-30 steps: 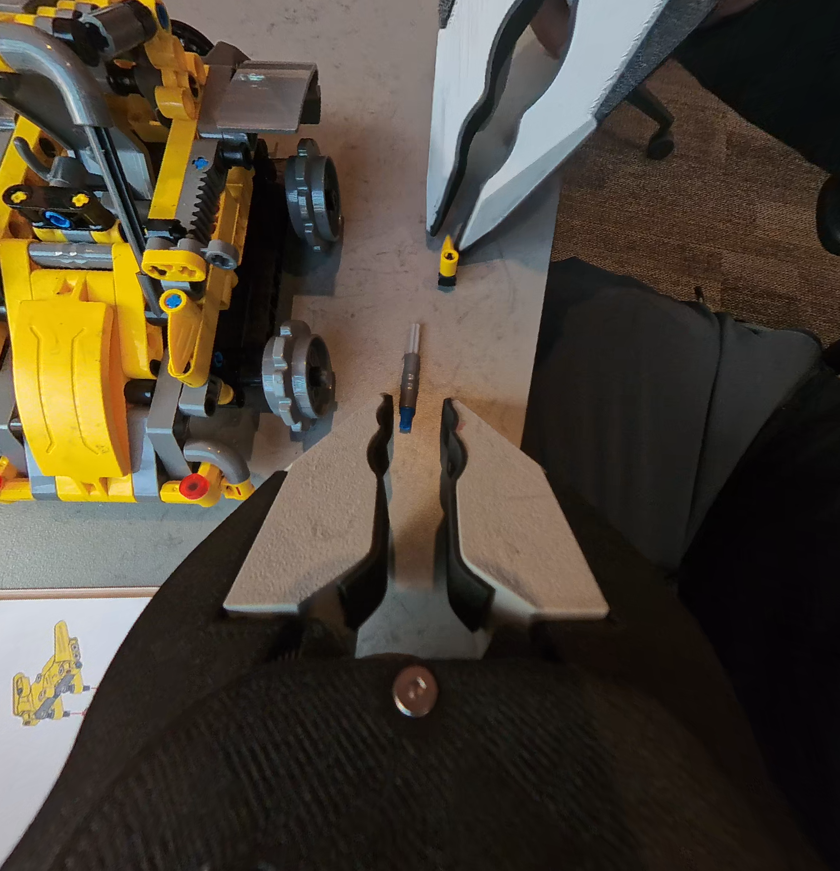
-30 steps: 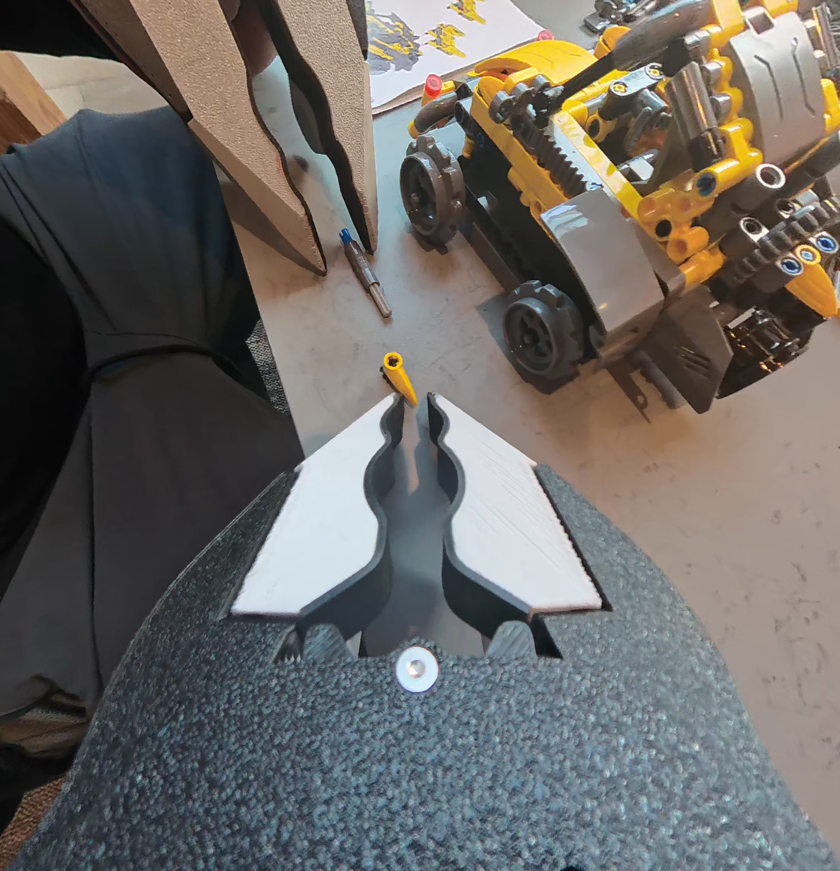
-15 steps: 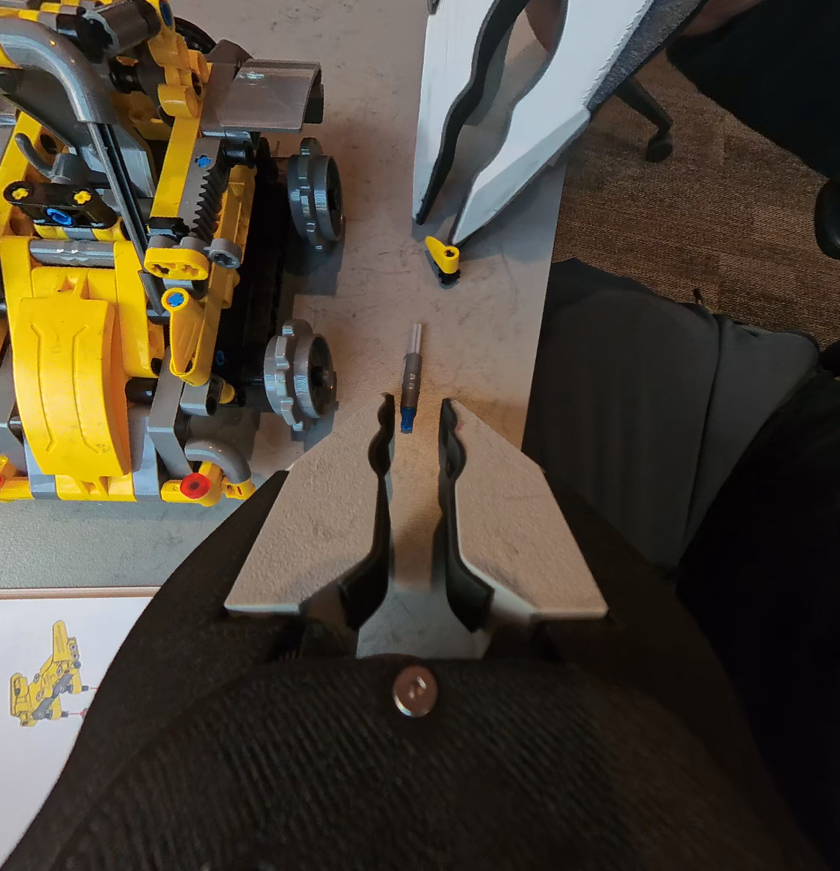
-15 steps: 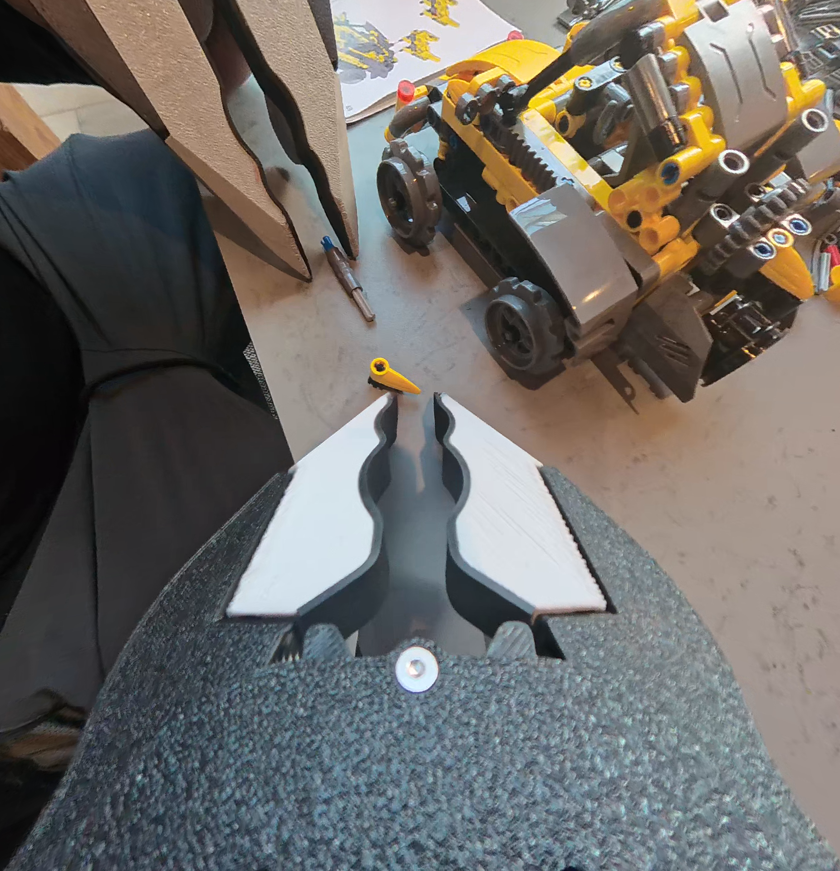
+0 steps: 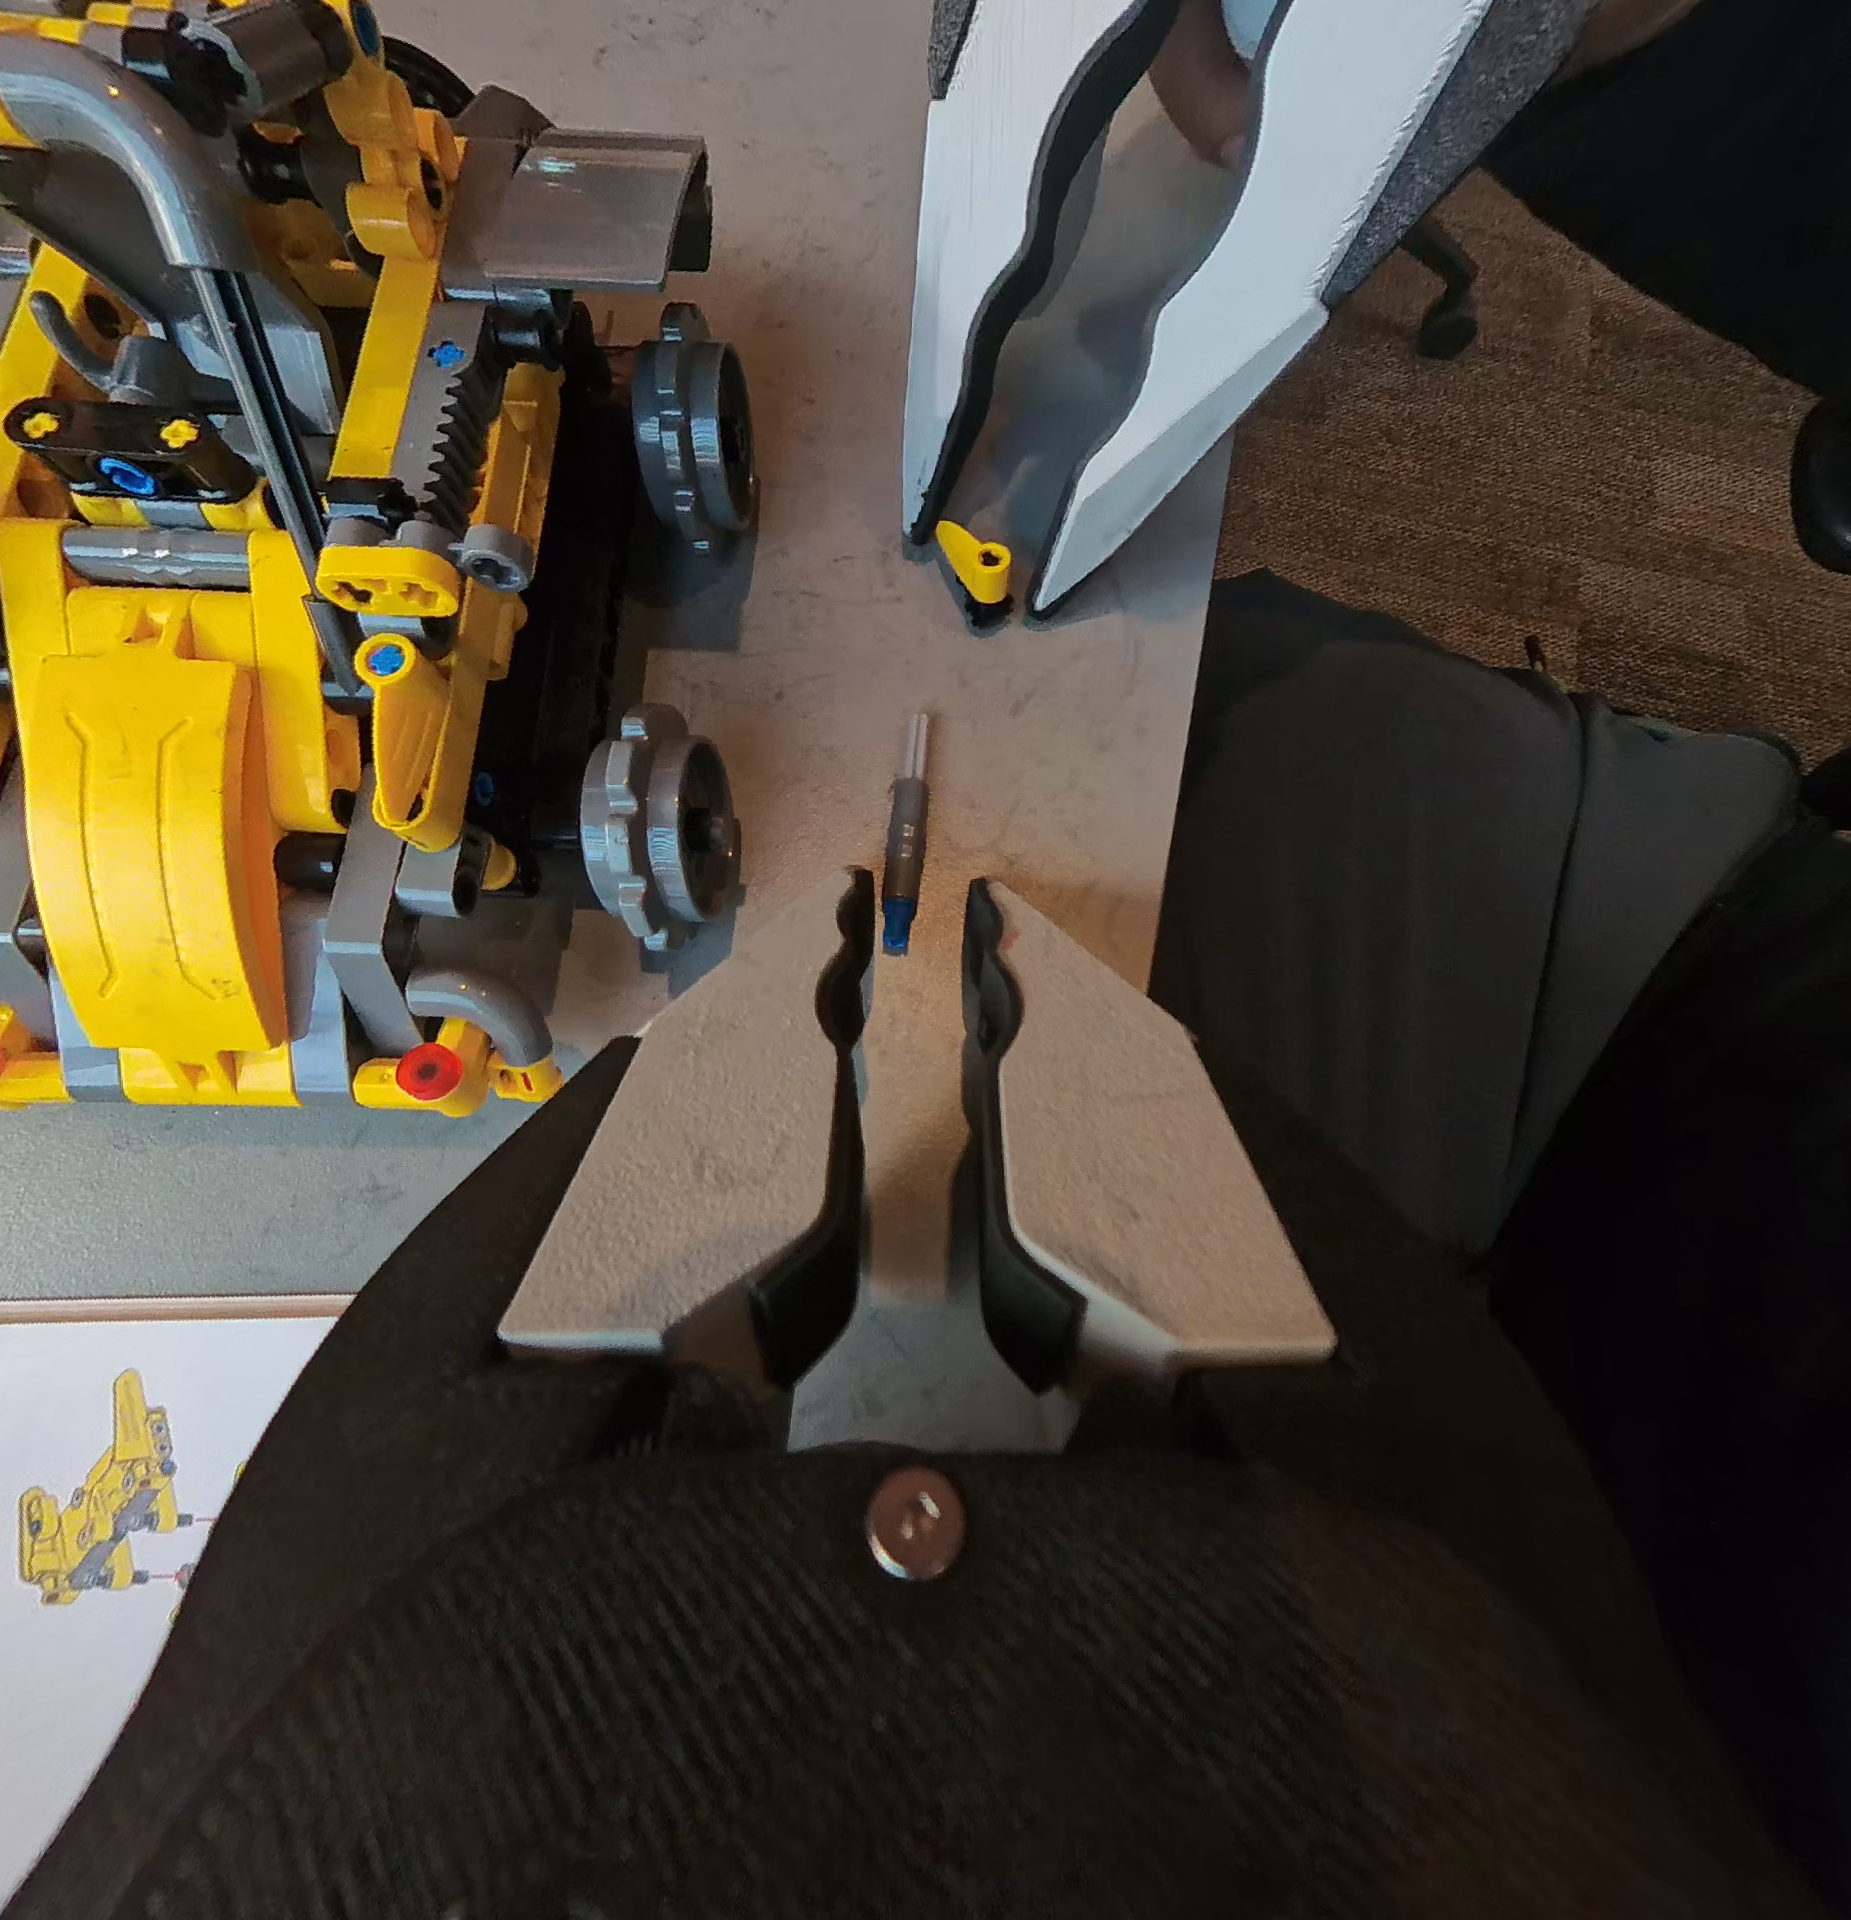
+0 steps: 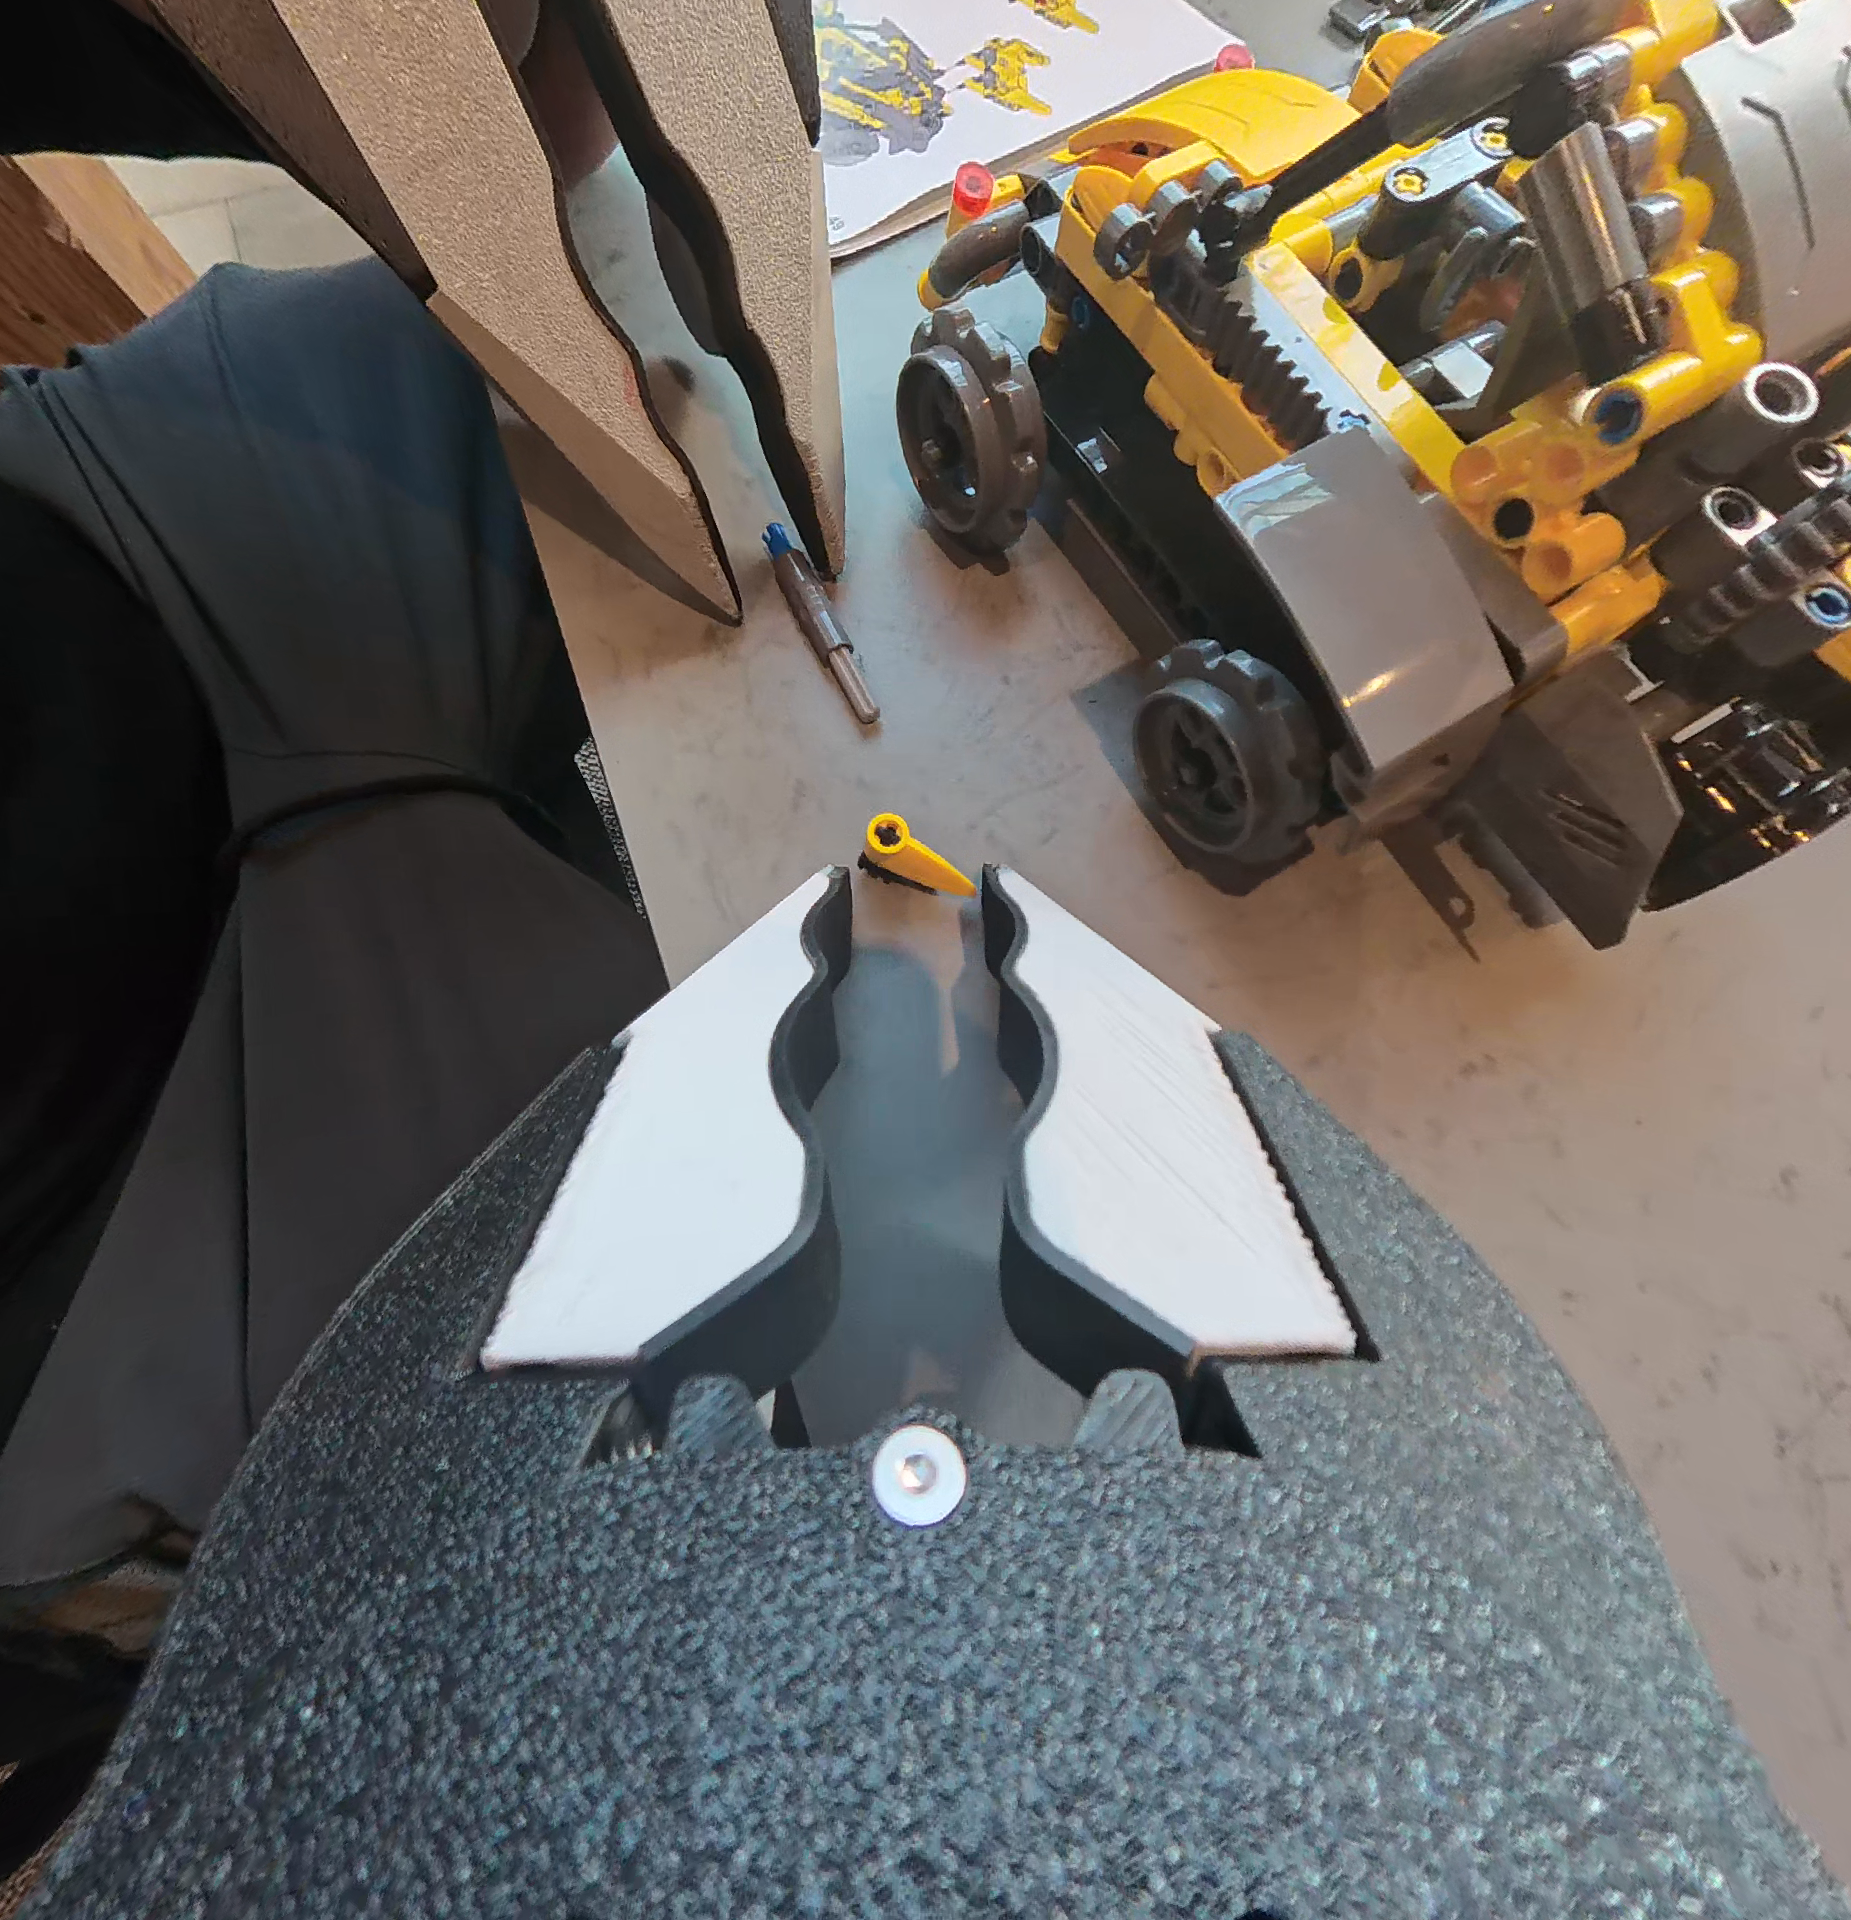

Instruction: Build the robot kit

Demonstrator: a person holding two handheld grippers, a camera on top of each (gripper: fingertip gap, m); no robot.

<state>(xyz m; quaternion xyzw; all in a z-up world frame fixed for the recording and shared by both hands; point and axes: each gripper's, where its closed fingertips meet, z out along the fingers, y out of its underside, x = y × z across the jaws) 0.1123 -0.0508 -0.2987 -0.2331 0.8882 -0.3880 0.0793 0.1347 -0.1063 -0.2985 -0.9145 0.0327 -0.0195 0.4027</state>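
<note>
Jaws apart on both: left gripper (image 5: 913, 902) at grey pin (image 5: 906, 831); right gripper (image 6: 913, 885) straddling yellow piece (image 6: 905, 854).

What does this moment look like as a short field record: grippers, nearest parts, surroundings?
left gripper: open, tips either side of the grey axle pin, blue end nearest
right gripper: open, tips at the small yellow tooth piece, contact unclear
surface: grey table
nearby: yellow brick-built vehicle; instruction sheet
also: person's dark clothing at table edge
</note>
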